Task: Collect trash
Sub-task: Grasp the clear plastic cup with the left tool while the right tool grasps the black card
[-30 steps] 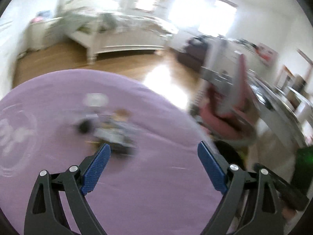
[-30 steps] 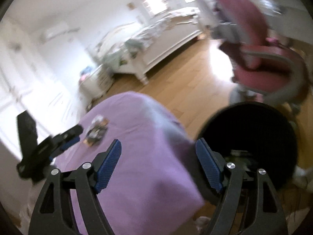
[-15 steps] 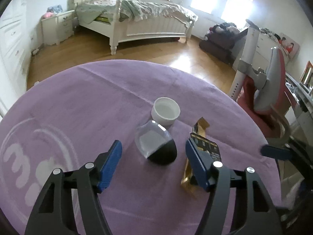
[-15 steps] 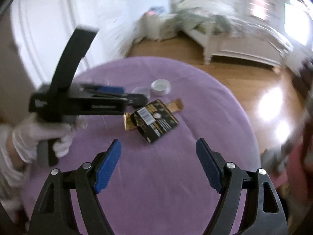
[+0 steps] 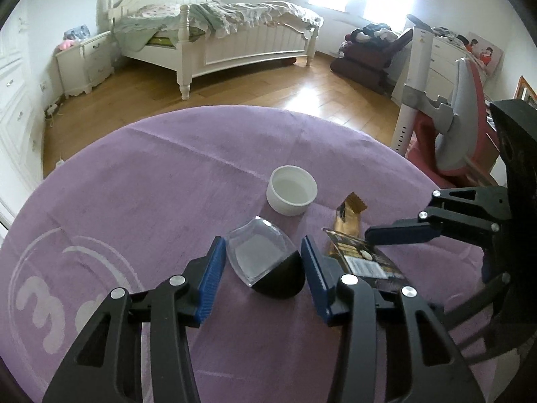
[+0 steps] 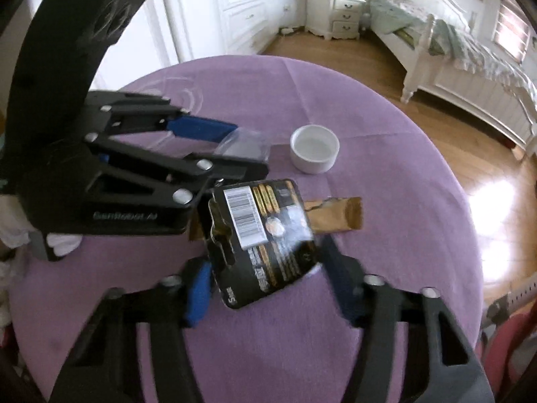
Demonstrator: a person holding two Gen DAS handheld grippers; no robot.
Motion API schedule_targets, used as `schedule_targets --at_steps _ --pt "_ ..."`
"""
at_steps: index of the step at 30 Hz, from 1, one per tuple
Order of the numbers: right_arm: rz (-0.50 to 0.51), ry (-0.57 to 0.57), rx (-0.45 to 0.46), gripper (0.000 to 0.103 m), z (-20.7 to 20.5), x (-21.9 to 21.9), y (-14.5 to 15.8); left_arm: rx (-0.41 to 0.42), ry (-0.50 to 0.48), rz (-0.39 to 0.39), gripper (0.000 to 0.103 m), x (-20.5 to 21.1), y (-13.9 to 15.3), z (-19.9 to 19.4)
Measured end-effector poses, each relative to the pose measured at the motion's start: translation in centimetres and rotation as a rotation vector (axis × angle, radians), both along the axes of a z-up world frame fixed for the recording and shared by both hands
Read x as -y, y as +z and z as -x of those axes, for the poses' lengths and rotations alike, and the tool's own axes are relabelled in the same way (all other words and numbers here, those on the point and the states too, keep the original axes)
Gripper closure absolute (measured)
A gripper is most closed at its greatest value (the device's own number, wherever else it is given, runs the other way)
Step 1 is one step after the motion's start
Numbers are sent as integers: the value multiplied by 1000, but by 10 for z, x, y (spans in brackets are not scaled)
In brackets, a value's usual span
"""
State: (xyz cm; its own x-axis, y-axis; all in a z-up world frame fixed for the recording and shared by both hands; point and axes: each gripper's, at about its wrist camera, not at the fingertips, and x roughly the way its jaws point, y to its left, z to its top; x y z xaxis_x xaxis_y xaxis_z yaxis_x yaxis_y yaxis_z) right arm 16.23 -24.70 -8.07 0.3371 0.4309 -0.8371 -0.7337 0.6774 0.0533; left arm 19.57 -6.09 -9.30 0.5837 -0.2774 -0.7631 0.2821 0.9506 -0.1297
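A round counter (image 5: 141, 181) with a purple cloth holds the trash. The left gripper (image 5: 261, 270) reaches down over a small clear plastic cup with a black bottom (image 5: 268, 265). The cup lies tipped on its side. The blue jaws are closing, one on each side of the cup, very close to it. It is hard to tell if they press on it yet.

The right gripper (image 6: 265, 288) comes in from the other side. Its jaws are closing too. A black packet with gold writing and a barcode (image 6: 261, 241) lies between them on the cloth. The jaws look blurry, and it is hard to tell if they touch the packet.

A gold wrapper (image 6: 339, 215) sticks out from under the black packet. A little white cup (image 5: 291, 194) stands upright just behind the clear cup. A hand in a white glove (image 6: 63, 245) holds the left gripper.

Behind the counter are a wooden floor (image 5: 255, 90) and a white bed (image 5: 235, 33).
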Motion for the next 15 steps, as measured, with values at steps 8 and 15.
schedule_targets --at_steps 8,15 --pt "-163 -165 -63 96 14 24 19 4 8 36 67 -10 3 17" --pt "-386 -304 -50 98 55 60 45 15 -13 66 82 -8 16 47"
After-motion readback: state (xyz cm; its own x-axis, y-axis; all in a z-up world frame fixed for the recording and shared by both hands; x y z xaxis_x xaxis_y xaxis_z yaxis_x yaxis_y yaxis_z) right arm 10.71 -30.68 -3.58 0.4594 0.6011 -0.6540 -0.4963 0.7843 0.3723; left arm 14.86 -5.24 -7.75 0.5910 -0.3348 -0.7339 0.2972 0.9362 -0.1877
